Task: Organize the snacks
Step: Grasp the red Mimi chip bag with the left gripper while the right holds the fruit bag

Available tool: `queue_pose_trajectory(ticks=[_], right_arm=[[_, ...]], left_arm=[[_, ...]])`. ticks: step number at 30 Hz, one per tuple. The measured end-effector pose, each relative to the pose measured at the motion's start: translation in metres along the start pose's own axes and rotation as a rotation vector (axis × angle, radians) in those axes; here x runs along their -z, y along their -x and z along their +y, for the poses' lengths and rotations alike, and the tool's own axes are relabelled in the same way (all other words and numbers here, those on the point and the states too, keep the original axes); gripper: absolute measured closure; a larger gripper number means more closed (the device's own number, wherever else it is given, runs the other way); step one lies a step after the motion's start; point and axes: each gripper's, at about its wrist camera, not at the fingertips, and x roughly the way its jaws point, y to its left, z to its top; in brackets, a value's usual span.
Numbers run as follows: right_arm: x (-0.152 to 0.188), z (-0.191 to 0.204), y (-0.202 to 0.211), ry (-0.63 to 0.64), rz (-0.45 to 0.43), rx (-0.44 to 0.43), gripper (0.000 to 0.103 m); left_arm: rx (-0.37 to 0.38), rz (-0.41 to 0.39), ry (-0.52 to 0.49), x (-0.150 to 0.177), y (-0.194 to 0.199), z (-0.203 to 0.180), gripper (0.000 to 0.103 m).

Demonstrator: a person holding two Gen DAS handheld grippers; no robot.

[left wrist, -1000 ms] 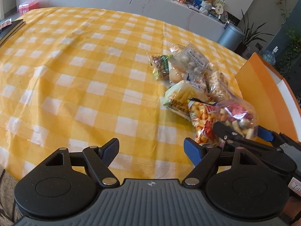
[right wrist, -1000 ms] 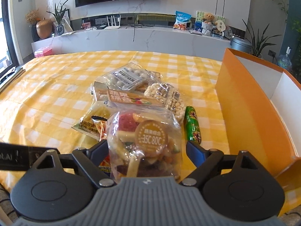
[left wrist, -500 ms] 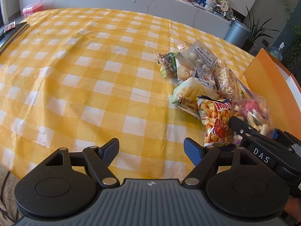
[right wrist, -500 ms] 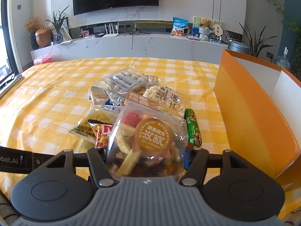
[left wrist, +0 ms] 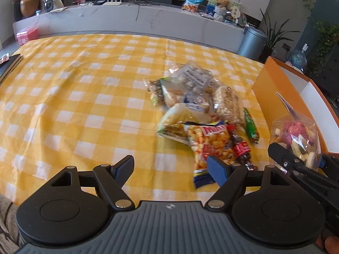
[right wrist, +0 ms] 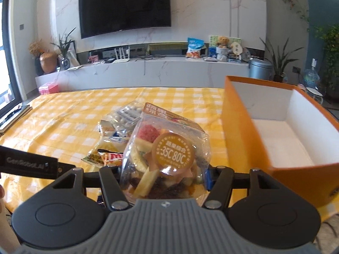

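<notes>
1. The right gripper (right wrist: 165,180) is clamped on a clear bag of dried fruit (right wrist: 167,158); its jaws have just been closing, and the bag now sits squeezed between them, lifted off the yellow checked tablecloth (left wrist: 84,97).

2. The left gripper (left wrist: 170,169) hangs with its jaws spread and nothing between them, low over the cloth, just beside the pile of snack packets (left wrist: 201,114).

3. The orange box (right wrist: 239,131) stands open to the right of the held bag, and as far as I can see its white inside is bare. The other packets, among them a green stick-shaped one (left wrist: 250,124), lie in a heap between the left gripper and the box.

4. The step in hand looks like carrying the first bag over to the box.

5. Next, I'd say the bag has to go right and clear the near orange wall before it is let go over the white floor. The bag is soft and bulky, so a loose corner could catch on the rim.

6. The left gripper seems well placed to take the nearest packet from the heap.
</notes>
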Motion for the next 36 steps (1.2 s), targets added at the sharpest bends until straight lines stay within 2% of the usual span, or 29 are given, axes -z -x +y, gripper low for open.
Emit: queue_pose_trajectory(ticks=[5,10,13,15,19,27,32,36], right_arm=[[0.006,-0.017,0.014,-0.013,-0.003,0.039,0.043],[0.013,-0.034,0.017,-0.051,-0.001,0.026,0.043],[0.016,-0.04,0.015,-0.078,0.007,0.041,0.043],[0.017,-0.042,0.01,-0.105,0.045,0.06,0.043],[0.024,-0.041,0.0,-0.114,0.101,0.051,0.043],[0.027,-0.044,-0.004,-0.13,0.137,0.019,0.043],[0.028,-0.052,-0.003,-0.194,0.138,-0.023,0.043],[0.029,-0.053,-0.004,-0.207,0.143,-0.032,0.043]], left_arm=[[-0.007,-0.015,-0.067,0.001,0.001,-0.031,0.011],[-0.008,0.0,-0.11,0.001,-0.011,-0.054,0.011],[-0.022,0.004,-0.107,0.001,-0.021,-0.061,0.011],[-0.027,0.02,-0.097,-0.001,-0.031,-0.064,0.011],[-0.041,0.04,-0.088,-0.003,-0.048,-0.07,0.011],[-0.093,0.103,-0.117,0.004,-0.078,-0.079,0.011],[-0.122,0.085,-0.15,0.006,-0.085,-0.085,0.011],[-0.101,0.073,-0.157,0.007,-0.089,-0.084,0.02]])
